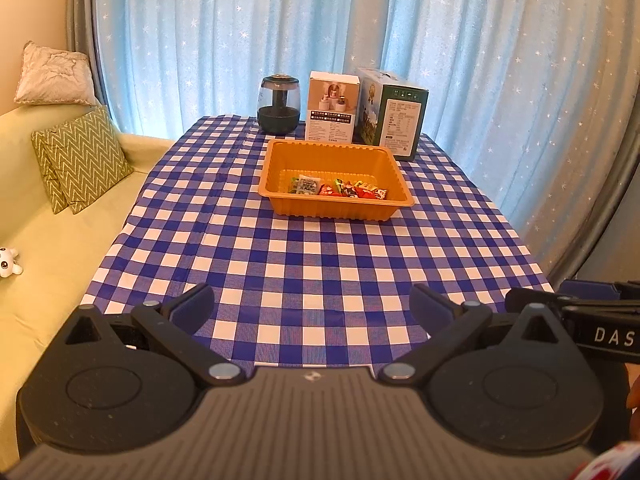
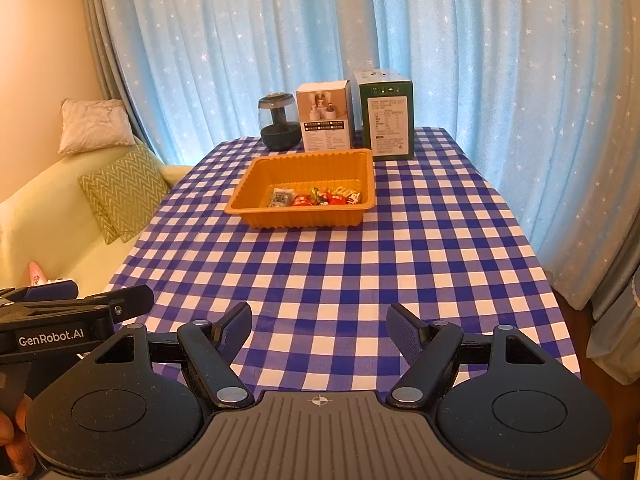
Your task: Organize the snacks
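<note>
Presently both the left hand-held gripper (image 1: 312,304) and right hand-held gripper (image 2: 319,322) hover jaws apart, well short of the orange tray (image 1: 280,160) holding wrapped snacks (image 1: 340,190).

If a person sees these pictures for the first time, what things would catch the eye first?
First the orange plastic tray in the middle of the blue-and-white checked tablecloth, holding small wrapped snacks. Behind it, along the far edge, stand a dark round glass jar, a white carton and a green carton.
</note>
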Tool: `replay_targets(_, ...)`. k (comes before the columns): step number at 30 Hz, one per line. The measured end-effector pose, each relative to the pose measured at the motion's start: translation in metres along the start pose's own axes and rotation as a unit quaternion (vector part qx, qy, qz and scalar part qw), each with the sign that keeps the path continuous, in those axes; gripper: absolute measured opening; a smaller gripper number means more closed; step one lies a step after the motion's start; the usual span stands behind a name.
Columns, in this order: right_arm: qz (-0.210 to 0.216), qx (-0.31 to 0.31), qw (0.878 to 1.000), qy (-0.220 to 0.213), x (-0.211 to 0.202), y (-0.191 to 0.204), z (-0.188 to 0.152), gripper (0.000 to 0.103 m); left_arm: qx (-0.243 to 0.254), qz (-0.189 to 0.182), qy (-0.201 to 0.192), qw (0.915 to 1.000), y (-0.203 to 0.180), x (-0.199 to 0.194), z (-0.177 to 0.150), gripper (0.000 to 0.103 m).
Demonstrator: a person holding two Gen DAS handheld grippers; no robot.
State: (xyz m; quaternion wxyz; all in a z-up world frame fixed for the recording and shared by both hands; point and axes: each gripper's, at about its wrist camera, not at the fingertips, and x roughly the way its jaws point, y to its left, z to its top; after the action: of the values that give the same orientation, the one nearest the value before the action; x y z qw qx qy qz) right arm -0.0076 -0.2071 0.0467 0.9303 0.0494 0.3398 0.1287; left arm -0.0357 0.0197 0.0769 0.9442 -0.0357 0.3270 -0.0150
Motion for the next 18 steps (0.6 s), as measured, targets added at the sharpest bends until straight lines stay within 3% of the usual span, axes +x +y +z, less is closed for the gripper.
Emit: replay_targets(18, 0.000, -0.001, 1.000, 0.000, 0.0007, 0.0028, 0.0011, 0.074, 0.000, -0.001, 0.001, 1.0000, -0.0016, 0.0009, 0.0001, 0.103)
